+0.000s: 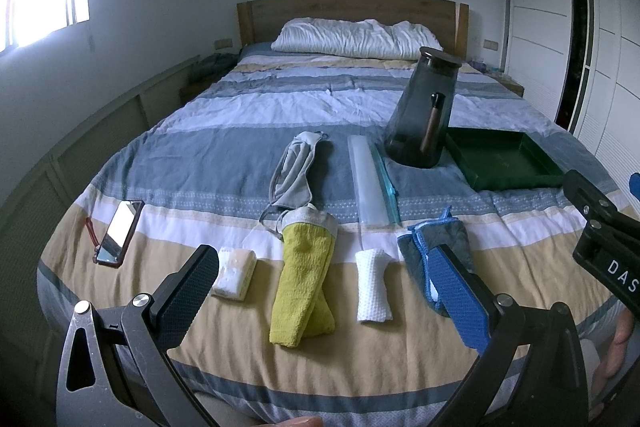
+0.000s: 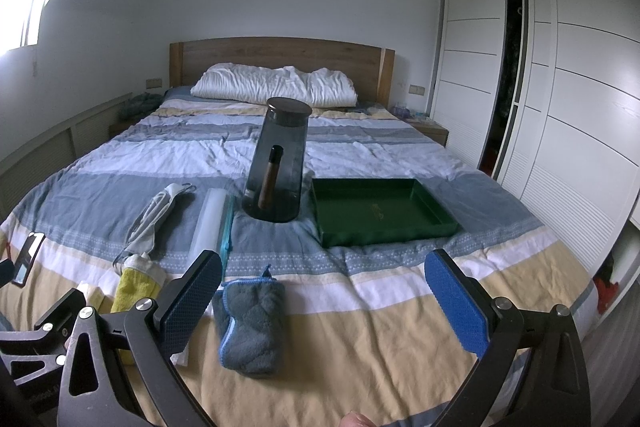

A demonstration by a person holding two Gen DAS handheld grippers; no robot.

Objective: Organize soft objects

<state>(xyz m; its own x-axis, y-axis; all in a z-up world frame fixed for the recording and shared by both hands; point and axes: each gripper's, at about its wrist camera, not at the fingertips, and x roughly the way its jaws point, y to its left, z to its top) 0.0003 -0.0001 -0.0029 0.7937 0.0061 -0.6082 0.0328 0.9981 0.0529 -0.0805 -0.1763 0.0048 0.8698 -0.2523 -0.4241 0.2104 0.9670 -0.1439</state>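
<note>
- Both tongs spread wide and empty: left tongs hovering over the near end of the bed, right tongs likewise, with nothing between either pair.
- Bed carrying everything; soft, rumpled cover, so any press down likely to sink and drag neighbours along.
- Green tray at 1 o'clock from the right tongs, empty, probably the drop spot; risk of a cloth draping over its rim instead of landing inside.
- Dark glass jug just beside the tray's left wall, tall and leaning on the soft cover; a careless swing toward the tray could topple it.
- Long clear case at 12 o'clock, hard, not for sorting; could snag on a passing finger.
- Grey face mask at 11 o'clock, limp, its loops touching the yellow towel; lifting one may trail the other.
- Yellow towel rolled, thick, at 12 o'clock and nearest the left tongs; could unroll if pinched at one layer.
- Grey-blue cloth folded, fluffy, blue-edged, at 11 o'clock of the right tongs.
- White waffle cloth rolled, small, just right of the towel.
- Pale sponge at 10 o'clock, squashy.
- Phone at 9 o'clock, well apart; best left alone.
</note>
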